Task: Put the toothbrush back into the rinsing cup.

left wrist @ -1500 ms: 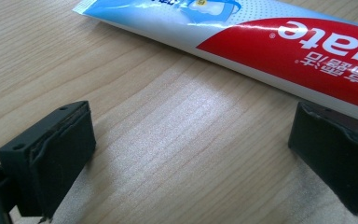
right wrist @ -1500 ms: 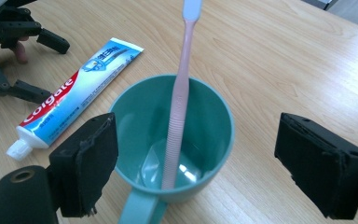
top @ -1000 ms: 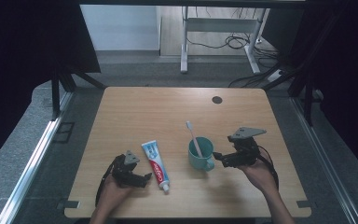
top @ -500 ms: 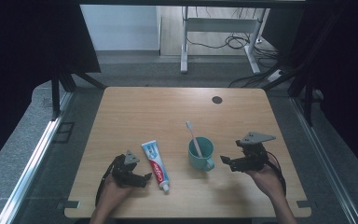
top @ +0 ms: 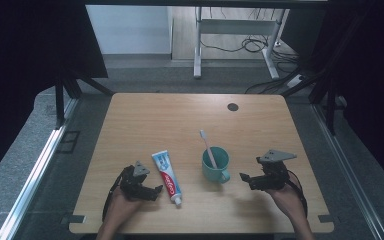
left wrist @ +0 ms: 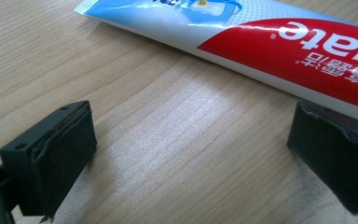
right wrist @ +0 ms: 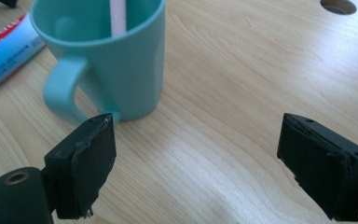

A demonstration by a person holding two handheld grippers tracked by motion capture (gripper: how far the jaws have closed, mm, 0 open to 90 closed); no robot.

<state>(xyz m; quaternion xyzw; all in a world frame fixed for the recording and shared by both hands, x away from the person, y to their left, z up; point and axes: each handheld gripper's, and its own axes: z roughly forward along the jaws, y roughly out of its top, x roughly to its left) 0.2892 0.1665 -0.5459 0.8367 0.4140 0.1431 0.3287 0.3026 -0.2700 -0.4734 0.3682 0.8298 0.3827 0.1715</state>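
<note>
Left jaws: my left gripper (top: 152, 192) has its jaws spread wide over bare wood, nothing between them; it rests low near the desk's front edge, toward the front-left corner.
Right jaws: my right gripper (top: 245, 177) also stands spread and empty, low over the desk near the front edge, toward the front-right corner.
Toothpaste tube (left wrist: 279, 42): lies flat just beyond my left jaws, close to one of them; whether it touches I cannot tell. On the desk it lies near the front edge, left of centre, cap end toward the front.
Mug (right wrist: 116, 65): teal, upright, just beyond my right jaws and apart from them, handle turned toward the front edge; it stands between the tube and my right gripper.
Toothbrush (top: 207, 147): leans in the mug, head up, tilted toward the back edge.
Desk (top: 180, 115): light wood, with a round hole (top: 233, 107) near its back-right corner.
</note>
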